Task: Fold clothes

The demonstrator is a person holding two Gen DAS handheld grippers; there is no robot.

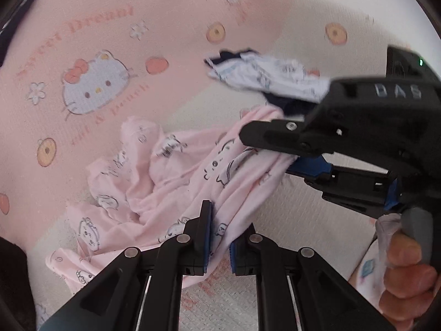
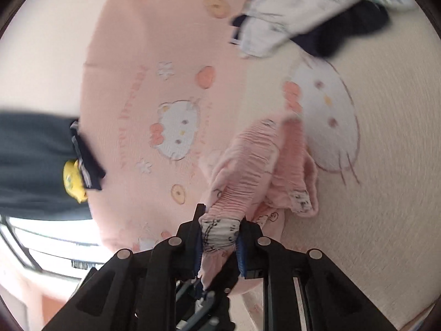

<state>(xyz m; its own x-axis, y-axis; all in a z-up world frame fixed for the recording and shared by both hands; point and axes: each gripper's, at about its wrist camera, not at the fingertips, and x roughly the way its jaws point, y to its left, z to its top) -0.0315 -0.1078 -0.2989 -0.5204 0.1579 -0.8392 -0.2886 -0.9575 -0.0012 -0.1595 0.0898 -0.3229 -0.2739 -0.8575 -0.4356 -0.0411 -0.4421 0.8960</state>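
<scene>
Both jaws pinch the pink garment (image 1: pixel 165 193) above the bedsheet (image 1: pixel 137 27).

A: Count?
B: Two grippers: left gripper (image 1: pixel 220 237), right gripper (image 2: pixel 220 237). One pink garment (image 1: pixel 165 182). One white-and-navy garment (image 1: pixel 270 80) at 1 o'clock. One dark garment (image 2: pixel 33 160) at 9 o'clock.
A: Hands?
B: One hand (image 1: pixel 405 270).

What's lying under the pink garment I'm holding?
Under the pink garment lies the cartoon-cat bedsheet, pink on one side and cream on the other. Whatever sits beneath the bunched folds is covered. The white and navy clothing lies beyond it, not underneath.
</scene>
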